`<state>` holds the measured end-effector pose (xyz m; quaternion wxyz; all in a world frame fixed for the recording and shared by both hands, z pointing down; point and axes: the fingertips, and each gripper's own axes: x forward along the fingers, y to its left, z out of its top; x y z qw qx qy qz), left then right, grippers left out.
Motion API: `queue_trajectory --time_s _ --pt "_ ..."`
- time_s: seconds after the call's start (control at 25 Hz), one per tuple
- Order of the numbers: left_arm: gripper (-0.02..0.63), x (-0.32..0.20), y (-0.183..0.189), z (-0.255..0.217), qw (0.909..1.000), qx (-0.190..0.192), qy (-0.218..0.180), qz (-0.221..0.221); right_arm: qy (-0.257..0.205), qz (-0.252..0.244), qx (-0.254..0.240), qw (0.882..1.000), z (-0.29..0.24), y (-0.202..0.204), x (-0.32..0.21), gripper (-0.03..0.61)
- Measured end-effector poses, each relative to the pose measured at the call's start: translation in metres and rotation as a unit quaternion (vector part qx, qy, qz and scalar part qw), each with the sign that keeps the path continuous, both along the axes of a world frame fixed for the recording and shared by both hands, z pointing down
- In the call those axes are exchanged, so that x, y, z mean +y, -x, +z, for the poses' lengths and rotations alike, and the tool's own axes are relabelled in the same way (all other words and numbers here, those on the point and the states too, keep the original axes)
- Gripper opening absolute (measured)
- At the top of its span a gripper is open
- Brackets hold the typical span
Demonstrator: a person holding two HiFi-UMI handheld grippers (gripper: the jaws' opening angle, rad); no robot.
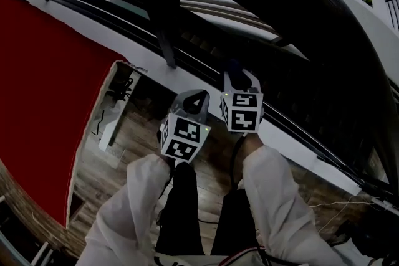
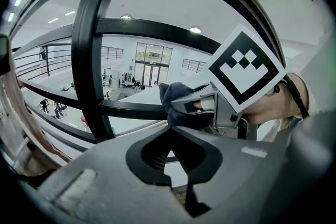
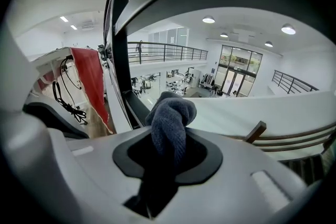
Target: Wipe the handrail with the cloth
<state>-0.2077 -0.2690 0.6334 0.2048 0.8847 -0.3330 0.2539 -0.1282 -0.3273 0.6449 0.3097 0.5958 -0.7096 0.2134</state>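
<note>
Head view, looking steeply down over my white sleeves (image 1: 274, 196), gives me both tools side by side in front of the balustrade. The left gripper (image 1: 194, 98) sits a little lower and nearer. The right gripper (image 1: 240, 79) is just beside it and further forward, its tip against the shadowed side of the dark curved handrail (image 1: 312, 28); whether it touches I cannot tell from here. A black railing post (image 1: 165, 40) stands just left of both, with a red panel (image 1: 43, 90) beyond that and a wooden floor (image 1: 106, 177) well below. Right gripper view settles the grip for me: the jaws are clamped on a blue-grey towelling cloth (image 3: 170, 113), which bulges up out of them in a rounded wad, with the handrail arching overhead. Left gripper view shows that tool's ribbed jaws drawn together with nothing between them, and past them the cloth-bearing tool beside a horizontal black bar (image 2: 131, 109) of the railing.
</note>
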Motion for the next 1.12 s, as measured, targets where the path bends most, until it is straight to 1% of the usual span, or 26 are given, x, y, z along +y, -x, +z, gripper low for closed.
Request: queue_trajectory --time_s 0.12,0.36,0.52,0.68,0.84,0.96,1.12 --pt "0.003 0.014 -0.019 -0.008 0.9999 0.001 -0.005 0.01 -0.006 0.012 -0.002 1.0 -0.005 -0.024 0.016 0.095" --pt "0.003 0.022 -0.026 -0.011 0.9999 -0.004 -0.015 0.004 -0.017 0.009 0.002 1.0 -0.01 -0.037 0.025 0.095" --pt "0.003 0.025 -0.039 -0.023 0.9998 -0.003 -0.02 0.009 -0.007 0.014 0.009 1.0 -0.013 -0.051 0.033 0.095" --pt "0.003 0.022 -0.039 -0.026 0.9995 -0.007 -0.028 0.014 -0.017 0.025 0.0 1.0 -0.013 -0.054 0.033 0.095" --pt "0.003 0.019 -0.042 -0.027 0.9995 -0.006 -0.029 -0.003 -0.023 0.048 -0.007 0.999 -0.018 -0.072 0.04 0.095" --pt "0.003 0.02 -0.043 -0.026 0.9995 -0.009 -0.028 -0.014 -0.021 0.044 -0.005 0.999 -0.017 -0.077 0.047 0.095" --pt "0.003 0.026 -0.06 -0.024 0.9995 -0.009 -0.028 -0.007 -0.024 0.041 0.004 0.999 -0.012 -0.091 0.056 0.095"
